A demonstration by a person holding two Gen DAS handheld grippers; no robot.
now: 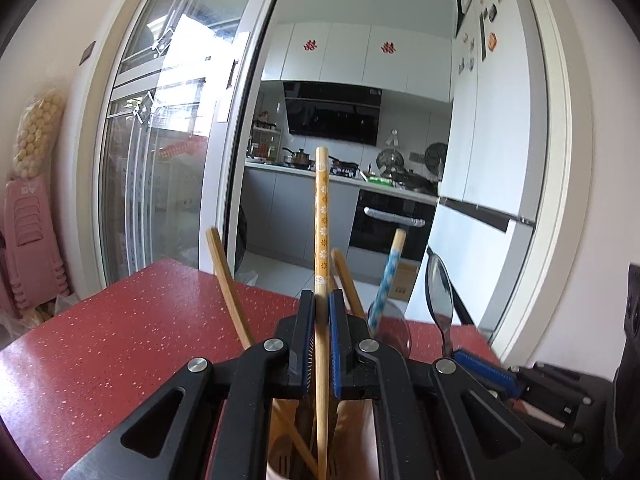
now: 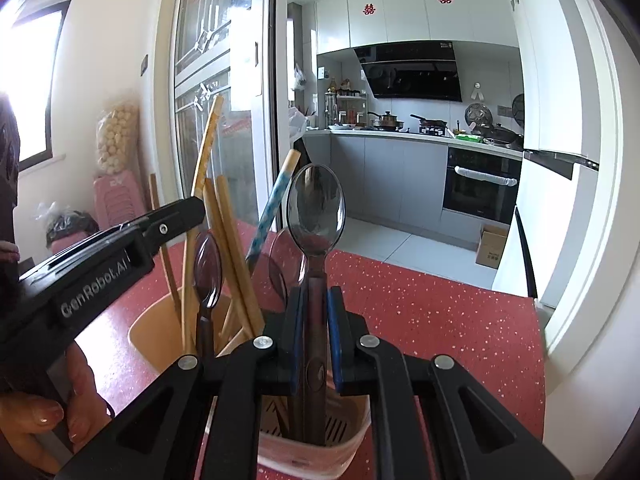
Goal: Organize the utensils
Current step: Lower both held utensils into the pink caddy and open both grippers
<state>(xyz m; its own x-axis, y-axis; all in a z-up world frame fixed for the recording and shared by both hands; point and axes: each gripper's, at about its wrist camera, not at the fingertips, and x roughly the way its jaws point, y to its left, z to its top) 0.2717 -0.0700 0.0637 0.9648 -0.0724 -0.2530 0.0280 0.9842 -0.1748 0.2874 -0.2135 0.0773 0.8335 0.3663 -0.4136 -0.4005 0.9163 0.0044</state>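
My left gripper (image 1: 321, 300) is shut on a yellow patterned chopstick (image 1: 322, 216), upright over a beige holder (image 1: 280, 460) with more wooden chopsticks (image 1: 228, 280). My right gripper (image 2: 314, 300) is shut on the handle of a clear dark plastic spoon (image 2: 316, 204), bowl up, above a pink slotted holder (image 2: 348, 436). In the right wrist view the left gripper (image 2: 188, 210) shows at left over the beige holder (image 2: 154, 328), which holds chopsticks (image 2: 228, 240), a blue-patterned chopstick (image 2: 272, 208) and another clear spoon (image 2: 208, 268). The right gripper's spoon (image 1: 439, 292) shows in the left wrist view.
Both holders stand on a red speckled table (image 2: 440, 320) whose far edge faces a kitchen doorway. A sliding glass door (image 1: 160, 140) is behind at left. Pink stools (image 1: 28, 248) stand by the wall. A hand (image 2: 48, 412) holds the left gripper.
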